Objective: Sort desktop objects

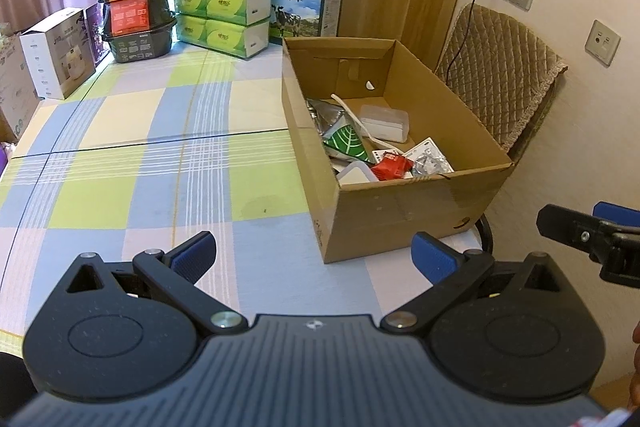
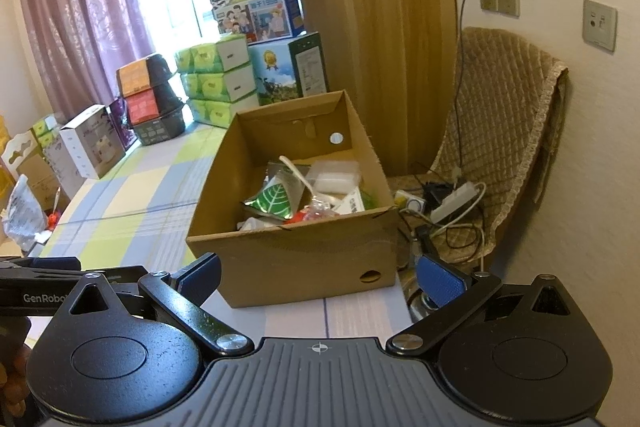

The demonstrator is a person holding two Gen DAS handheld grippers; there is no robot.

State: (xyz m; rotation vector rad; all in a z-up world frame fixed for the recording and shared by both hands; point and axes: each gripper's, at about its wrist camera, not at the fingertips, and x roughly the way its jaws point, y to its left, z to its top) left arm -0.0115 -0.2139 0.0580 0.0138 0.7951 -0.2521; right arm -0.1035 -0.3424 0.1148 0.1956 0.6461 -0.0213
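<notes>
Cardboard box [image 1: 404, 211], brown and open-topped, sits at the right of the left wrist frame on the table with the pastel checked cloth [image 1: 160, 155], its near corner just ahead of my grippers. I judge the sorting close to finished: the cloth in front of me shows no loose items, and the small things lie inside the box. Before I call it done, I want to sweep both cameras slowly across the cloth and confirm nothing is left near the stacked green tissue packs [image 1: 224, 7] in the upper middle.

Inside the box I see a green leaf-printed foil pouch [image 1: 348, 141], a white translucent plastic case [image 1: 384, 123], a small red wrapper [image 1: 390, 165] and a white plastic spoon [image 1: 360, 121]; other bits are too jumbled to name.

My left gripper [image 1: 314, 255] hangs low at the bottom centre with fingers wide apart, holding nothing. My right gripper [image 2: 320, 277] is likewise spread and empty, facing the box's near wall. If anything turns up, I should approach level and close gently.
</notes>
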